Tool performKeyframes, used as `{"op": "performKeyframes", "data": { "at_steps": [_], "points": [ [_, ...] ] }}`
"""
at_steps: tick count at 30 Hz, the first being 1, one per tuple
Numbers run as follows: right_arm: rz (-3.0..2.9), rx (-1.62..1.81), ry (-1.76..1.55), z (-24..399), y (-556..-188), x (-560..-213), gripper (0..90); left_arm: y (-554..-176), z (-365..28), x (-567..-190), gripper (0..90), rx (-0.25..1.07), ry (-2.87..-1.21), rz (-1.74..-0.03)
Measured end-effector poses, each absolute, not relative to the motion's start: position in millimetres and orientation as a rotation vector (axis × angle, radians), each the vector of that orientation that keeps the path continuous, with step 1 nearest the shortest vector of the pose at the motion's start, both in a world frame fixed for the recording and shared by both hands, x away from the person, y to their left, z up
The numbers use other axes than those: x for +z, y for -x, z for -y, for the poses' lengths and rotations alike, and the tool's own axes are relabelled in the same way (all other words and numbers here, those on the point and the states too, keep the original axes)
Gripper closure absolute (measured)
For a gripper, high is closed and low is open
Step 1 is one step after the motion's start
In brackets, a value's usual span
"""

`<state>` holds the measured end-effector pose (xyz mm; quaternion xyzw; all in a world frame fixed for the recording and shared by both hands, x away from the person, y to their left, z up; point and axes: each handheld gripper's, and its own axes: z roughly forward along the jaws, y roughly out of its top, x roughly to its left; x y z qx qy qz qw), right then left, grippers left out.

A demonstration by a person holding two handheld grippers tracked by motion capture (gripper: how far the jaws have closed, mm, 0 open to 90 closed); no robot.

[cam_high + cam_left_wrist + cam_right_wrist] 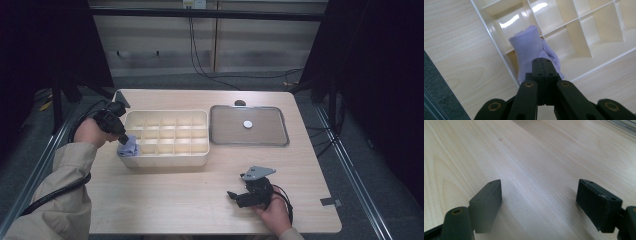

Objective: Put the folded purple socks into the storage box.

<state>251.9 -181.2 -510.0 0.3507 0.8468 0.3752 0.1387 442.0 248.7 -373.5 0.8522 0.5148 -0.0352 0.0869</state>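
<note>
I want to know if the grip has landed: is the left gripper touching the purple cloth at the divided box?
Touching. In the left gripper view the left gripper has its jaws shut on a fold of the purple cloth, which hangs over the divided box.

Left gripper [543,65]: black two-jaw unit. Flat rectangular pads carry small recessed screw holes; linkage arms pivot on brass-coloured bushings. A thick black cable [50,196] trails from the body along the forearm. Right gripper [539,202]: identical black pads and brass-coloured pivots, topped by a grey three-cornered plate [257,172]. The person wears a beige long sleeve [65,190].
</note>
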Motion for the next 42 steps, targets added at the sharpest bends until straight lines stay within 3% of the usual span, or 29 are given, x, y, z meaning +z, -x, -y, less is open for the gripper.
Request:
{"op": "performKeyframes", "data": {
  "at_steps": [42],
  "points": [
    [-2.449, 1.083, -1.013, 181, -252, -510, 20.3, -440, -238, -438, 90.0, -0.203, -2.589, -1.534]
  ]
}}
